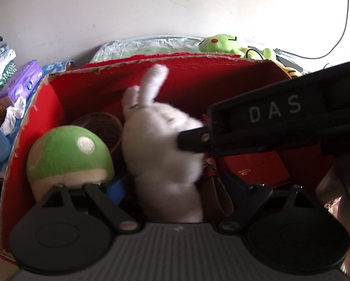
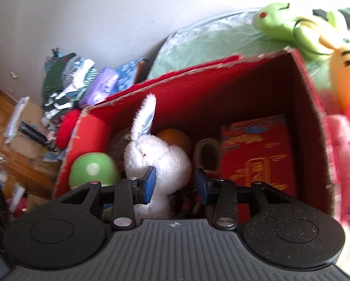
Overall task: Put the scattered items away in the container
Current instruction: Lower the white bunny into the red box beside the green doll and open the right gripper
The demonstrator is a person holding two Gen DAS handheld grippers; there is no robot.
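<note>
A red cardboard box (image 1: 86, 89) (image 2: 221, 89) holds a white plush rabbit (image 1: 161, 149) (image 2: 161, 159), a green mushroom plush (image 1: 69, 154) (image 2: 93, 171), a red patterned box (image 2: 257, 154) (image 1: 252, 168) and other small items. My right gripper (image 2: 175, 182) is open over the box with its blue pads on either side of the rabbit's body; one pad (image 2: 149, 182) touches it. In the left wrist view the right gripper's body, marked DAS, reaches in from the right onto the rabbit. My left gripper (image 1: 172, 194) is open just above the box, the rabbit between its wide-spread fingers.
A green frog plush (image 1: 221, 43) (image 2: 285, 21) lies on the bed behind the box, with a yellow plush (image 2: 348, 75) and a pink one (image 2: 346, 145) at the right. Folded clothes (image 2: 67, 82), a purple tissue pack (image 1: 22, 82) and clutter lie left.
</note>
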